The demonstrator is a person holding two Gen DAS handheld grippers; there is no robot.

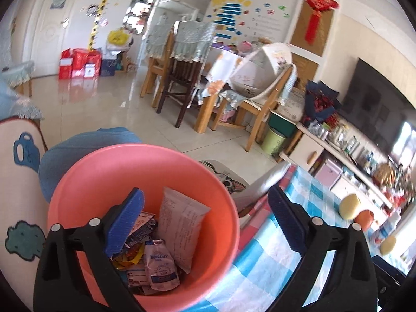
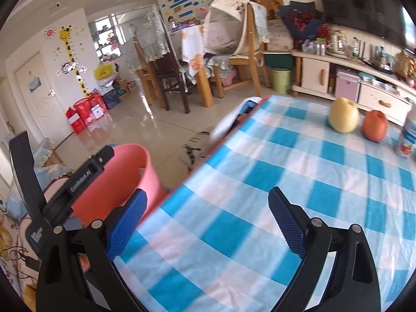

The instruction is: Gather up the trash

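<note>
A pink plastic bin (image 1: 215, 197) stands beside the table's left edge and holds several wrappers, among them a white pouch (image 1: 182, 228) and a small "Kiss Day" packet (image 1: 161, 265). My left gripper (image 1: 205, 223) is open and empty, straddling the bin's right rim above the trash. The bin also shows in the right wrist view (image 2: 122, 176), partly behind the left gripper's black body (image 2: 75, 182). My right gripper (image 2: 208, 221) is open and empty, low over the blue-checked tablecloth (image 2: 286, 182).
A yellow pear (image 2: 343, 115), an orange apple (image 2: 374, 126) and a bottle (image 2: 408, 135) stand at the table's far right. Wooden chairs (image 2: 234, 52), a green bin (image 2: 280, 79) and a TV cabinet (image 2: 364, 83) lie beyond. A cushioned seat (image 1: 20, 182) is left of the bin.
</note>
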